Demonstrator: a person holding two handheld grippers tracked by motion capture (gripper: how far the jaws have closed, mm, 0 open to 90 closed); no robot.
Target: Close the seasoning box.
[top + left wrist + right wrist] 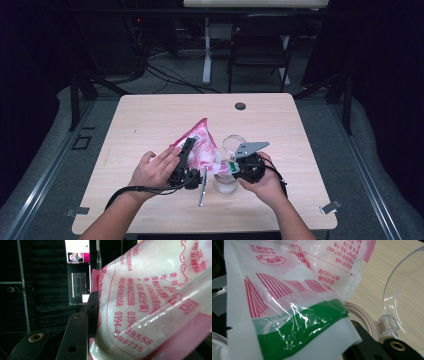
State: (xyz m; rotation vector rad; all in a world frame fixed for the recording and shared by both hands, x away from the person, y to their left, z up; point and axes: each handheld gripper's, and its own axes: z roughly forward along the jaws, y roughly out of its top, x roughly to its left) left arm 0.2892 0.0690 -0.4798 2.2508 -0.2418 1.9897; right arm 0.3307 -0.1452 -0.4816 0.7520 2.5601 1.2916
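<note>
Nearest the front edge of the table [150, 115], both forearms come in from below; between them a slim metal utensil [202, 190] lies on the wood, pointing toward that front edge; beside it stands a clear jar [226, 184], just under the right hand.

The right gripper [248, 167] sits over the jar, its grey plate tilted up; in the right gripper view the green-and-white end of the bag [294, 325] rises from between its jaws, so the claw is clamped shut on that corner; beyond it the jar's beige rim [362, 315] and the flipped-open clear lid [404, 295] show against the tabletop.

The left gripper [184, 160] stands a little left of centre, jaws partly apart and closed around the fat body of the bag; in the left gripper view one black jaw presses flat against the plastic, white grains bulging behind pink print.

The pink and white bag [200, 145] is held clear of the table, slanting from its high corner near the table's middle down toward the jar's mouth.

Farther back, near the rear edge, a small round dark grommet [240, 106] sits in the wood; past the table, a dark folding chair [260, 47] on the floor.
</note>
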